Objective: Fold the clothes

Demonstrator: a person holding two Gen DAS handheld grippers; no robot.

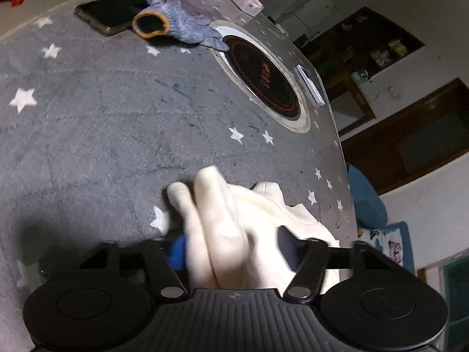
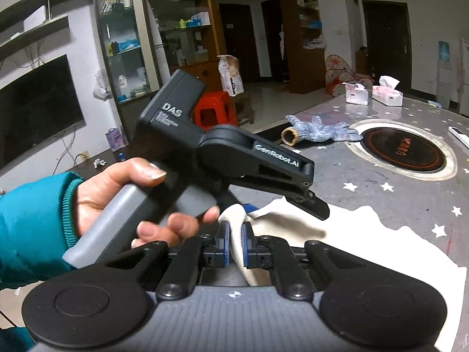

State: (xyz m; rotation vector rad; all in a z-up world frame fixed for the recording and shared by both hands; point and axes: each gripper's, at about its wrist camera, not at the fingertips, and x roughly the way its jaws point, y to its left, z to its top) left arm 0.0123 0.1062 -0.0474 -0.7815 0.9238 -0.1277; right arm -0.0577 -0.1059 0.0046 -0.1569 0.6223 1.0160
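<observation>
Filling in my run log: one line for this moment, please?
step: gathering cream garment | right gripper: shut on garment | left gripper: garment between jaws | surface: star-print table

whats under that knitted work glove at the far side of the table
The cuff end of the knitted glove lies over the corner of a dark phone, and its fingertips reach the rim of the round cooktop. The part of the phone beneath the glove is hidden.

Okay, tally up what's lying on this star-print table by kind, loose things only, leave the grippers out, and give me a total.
Cream garment: 1
Knit work glove: 1
Phone: 1
Tissue packs: 2
White remote: 1
Total: 6
</observation>
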